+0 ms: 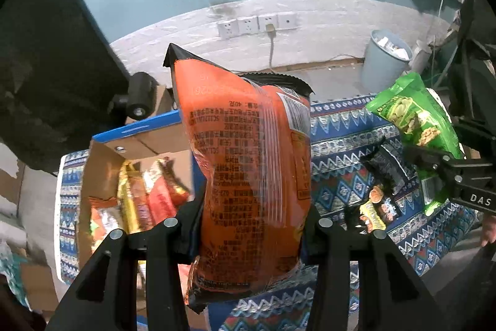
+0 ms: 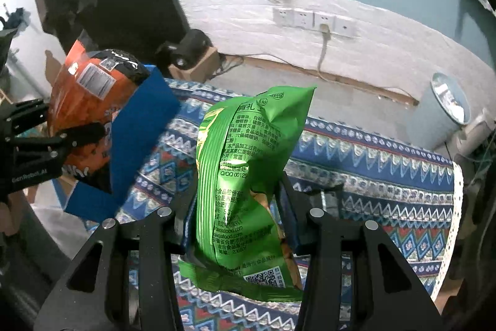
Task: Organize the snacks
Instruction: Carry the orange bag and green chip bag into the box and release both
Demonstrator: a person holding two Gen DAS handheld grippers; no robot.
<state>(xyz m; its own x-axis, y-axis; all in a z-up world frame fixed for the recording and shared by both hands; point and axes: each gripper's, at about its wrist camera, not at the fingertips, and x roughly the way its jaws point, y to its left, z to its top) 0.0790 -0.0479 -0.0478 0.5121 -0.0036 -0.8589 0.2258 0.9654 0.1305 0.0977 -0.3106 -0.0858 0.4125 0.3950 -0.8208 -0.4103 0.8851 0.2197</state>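
My left gripper [image 1: 251, 225] clamps the puffy orange foil snack bag [image 1: 248, 163] low on its body, above the open cardboard box [image 1: 102, 163]. Right gripper [image 2: 238, 225] pinches the green crinkly bag [image 2: 245, 176] over the patterned cloth [image 2: 387, 163]. Both look light, air-filled, slick; gripping near the seams seems safest.

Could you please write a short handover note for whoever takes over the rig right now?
Left hand-held gripper: shut on the orange snack bag, held up off the table.
Right hand-held gripper: shut on the green snack bag, also lifted.
Cardboard box with blue flaps stands on the patterned tablecloth, to the left in the left wrist view; several packets are already inside.
Left to do: place both held bags, then gather the small packets lying on the cloth between the two grippers.
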